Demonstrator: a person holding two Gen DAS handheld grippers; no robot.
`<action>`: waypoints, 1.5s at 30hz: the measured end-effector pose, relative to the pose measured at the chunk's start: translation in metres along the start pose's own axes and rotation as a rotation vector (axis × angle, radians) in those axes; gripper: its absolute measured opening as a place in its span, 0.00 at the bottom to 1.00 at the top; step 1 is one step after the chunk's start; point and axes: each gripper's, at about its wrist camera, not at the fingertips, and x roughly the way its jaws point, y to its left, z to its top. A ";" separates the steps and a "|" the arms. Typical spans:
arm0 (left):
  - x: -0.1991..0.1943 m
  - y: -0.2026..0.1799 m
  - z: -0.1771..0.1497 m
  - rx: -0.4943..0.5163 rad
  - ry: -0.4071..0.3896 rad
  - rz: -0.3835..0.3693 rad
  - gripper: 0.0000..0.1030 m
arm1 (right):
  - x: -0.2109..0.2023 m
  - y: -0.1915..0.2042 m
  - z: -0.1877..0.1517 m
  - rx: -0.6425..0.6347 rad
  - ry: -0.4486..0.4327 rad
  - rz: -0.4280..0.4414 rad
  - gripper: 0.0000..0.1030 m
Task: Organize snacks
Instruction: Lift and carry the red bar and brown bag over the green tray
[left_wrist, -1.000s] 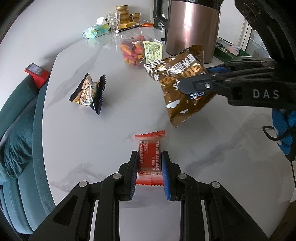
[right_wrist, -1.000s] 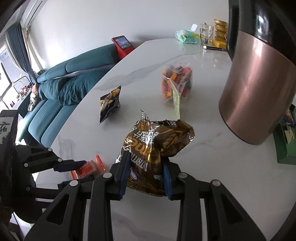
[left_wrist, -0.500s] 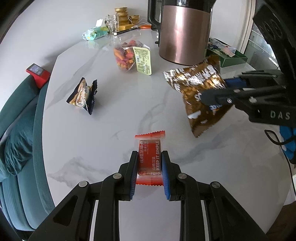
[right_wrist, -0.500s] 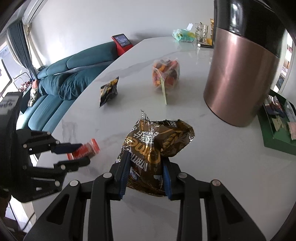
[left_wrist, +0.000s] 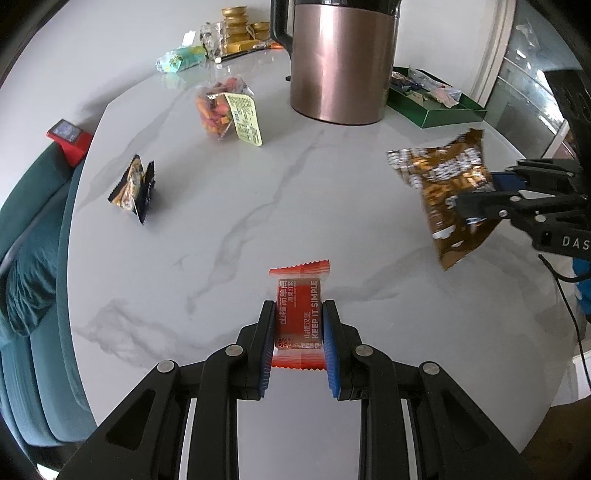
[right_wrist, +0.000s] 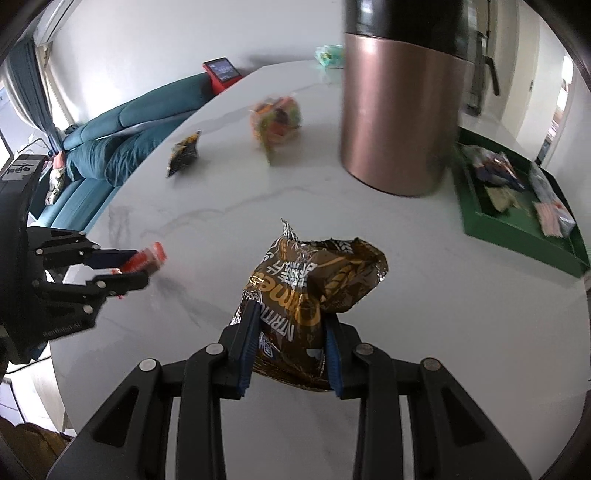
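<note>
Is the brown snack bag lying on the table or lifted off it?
Lifted. The right hand-held gripper is shut on the brown bag, which hangs clear above the table in the left wrist view.

Bright daylight, soft shadows on the desk (left_wrist: 332, 192). Heavy fisheye bending plus dark corner vignette. Right wrist view motion-blurred in the background; brown bag (right_wrist: 314, 291) sharp there.
</note>
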 end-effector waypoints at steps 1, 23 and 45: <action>0.000 0.000 0.000 -0.012 0.006 0.004 0.20 | -0.002 -0.005 -0.001 0.005 0.003 -0.003 0.26; -0.064 0.022 -0.035 -0.193 -0.109 0.110 0.20 | -0.035 0.006 0.010 -0.102 -0.032 0.015 0.26; -0.067 -0.189 0.161 0.025 -0.140 -0.034 0.20 | -0.124 -0.195 -0.005 -0.001 -0.133 -0.142 0.26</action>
